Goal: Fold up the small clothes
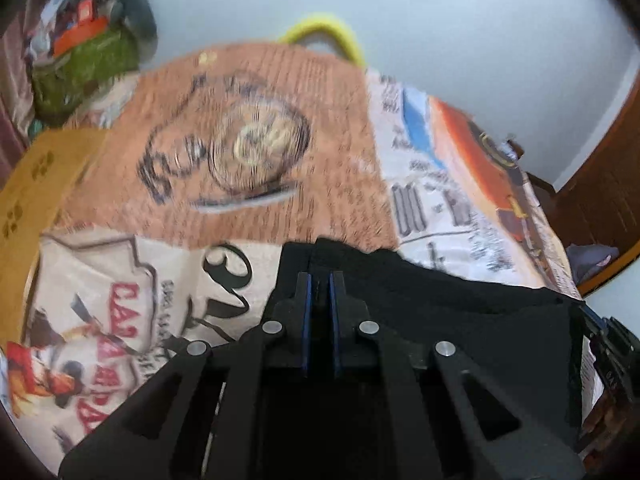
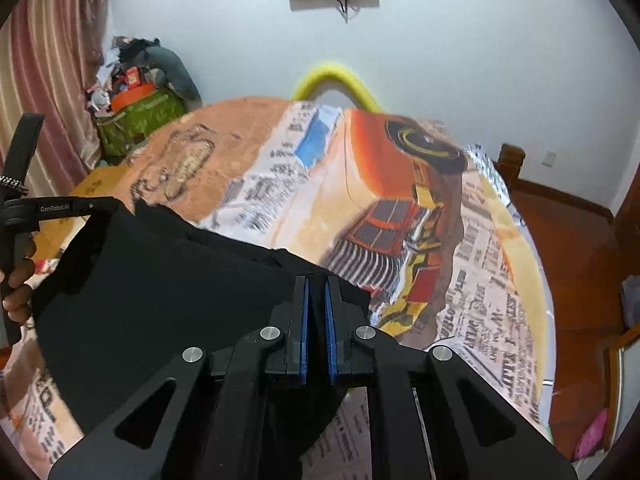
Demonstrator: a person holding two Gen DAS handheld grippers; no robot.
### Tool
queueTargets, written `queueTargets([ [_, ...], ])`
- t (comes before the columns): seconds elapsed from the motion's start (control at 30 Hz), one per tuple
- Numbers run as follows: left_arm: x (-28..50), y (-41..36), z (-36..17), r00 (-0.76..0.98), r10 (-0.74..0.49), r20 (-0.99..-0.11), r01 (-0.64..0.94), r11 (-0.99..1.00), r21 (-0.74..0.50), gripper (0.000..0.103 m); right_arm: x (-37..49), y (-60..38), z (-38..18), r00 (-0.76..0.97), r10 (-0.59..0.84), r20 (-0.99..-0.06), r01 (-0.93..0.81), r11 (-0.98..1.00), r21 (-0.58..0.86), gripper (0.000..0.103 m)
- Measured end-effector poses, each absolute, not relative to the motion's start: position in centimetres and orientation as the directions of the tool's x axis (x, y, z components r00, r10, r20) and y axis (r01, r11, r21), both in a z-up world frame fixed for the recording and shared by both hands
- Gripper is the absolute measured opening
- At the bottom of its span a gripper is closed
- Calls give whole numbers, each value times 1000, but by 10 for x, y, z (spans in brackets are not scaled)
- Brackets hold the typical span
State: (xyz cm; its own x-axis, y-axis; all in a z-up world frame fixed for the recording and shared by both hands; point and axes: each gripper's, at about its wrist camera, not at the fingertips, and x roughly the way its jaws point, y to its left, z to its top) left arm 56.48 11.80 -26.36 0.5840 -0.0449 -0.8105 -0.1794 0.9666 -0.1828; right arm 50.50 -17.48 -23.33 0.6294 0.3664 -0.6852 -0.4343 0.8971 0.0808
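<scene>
**Right wrist view: black cloth pinched at both corners**

Both grippers had clamped down on the black cloth [image 2: 160,280]. The right gripper [image 2: 316,280] held one corner, the left gripper [image 1: 319,280] the other. It hung stretched between them over the bed [image 2: 460,260]. No fold looked done yet; the folding was still to come.

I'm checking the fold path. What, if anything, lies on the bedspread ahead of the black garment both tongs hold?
Nothing visible does. The left tongs and right tongs are each shut on an edge of the black garment, and the printed bedspread beyond it shows only bare cover.
</scene>
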Motion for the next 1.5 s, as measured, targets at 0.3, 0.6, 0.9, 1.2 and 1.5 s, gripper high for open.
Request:
queueTargets([
  [0.3,563,122,-274,518,-52,-854,-150,977,-150,28,505,-177,-235,593,343,-728,-429,900,74,15],
  [0.6,481,148,-232,551,-83,-830,-70,987,-145,58,449,-203,-211,582,424,-694,-424,886,186,47],
  [0.9,436,147,-273,453,-179,-873,-75,969,-237,60,399,-205,-249,455,478,-752,-407,862,302,47],
  [1.2,432,143,-284,440,-286,-851,-88,930,-358,22,406,-195,-256,438,514,-738,-393,847,357,15],
  [1.5,374,132,-250,454,-288,-843,-9,945,-327,20,370,-199,-241,436,516,-737,-446,836,321,10],
])
